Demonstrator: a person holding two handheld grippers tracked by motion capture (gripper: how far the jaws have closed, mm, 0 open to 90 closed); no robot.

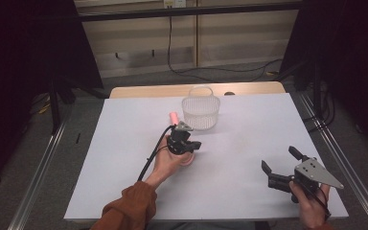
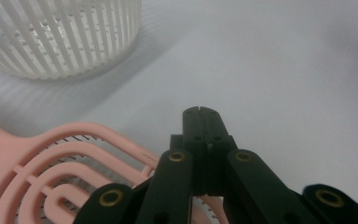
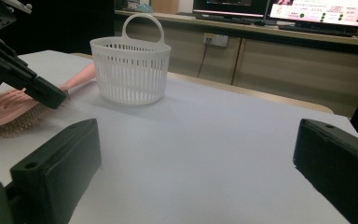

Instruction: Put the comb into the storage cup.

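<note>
White sheeting (image 1: 124, 158) is covering the table, with a strip of wooden edge (image 1: 143, 90) showing at the far side and cables trailing over the grey floor behind.

At the left gripper (image 2: 199, 112) the jaws are pressing together, tip to tip, with nothing between them. It is hanging over the head of a pink hairbrush (image 2: 51, 163), which is lying flat just beside the closed tips (whether they are touching it cannot be told). Beyond those tips a white slatted basket (image 2: 60, 37) is standing upright, its handle raised in the right gripper view.

Well apart, the right gripper (image 1: 279, 164) is sitting spread wide, its two jaws framing bare sheet, with basket and brush lying far ahead of them.
</note>
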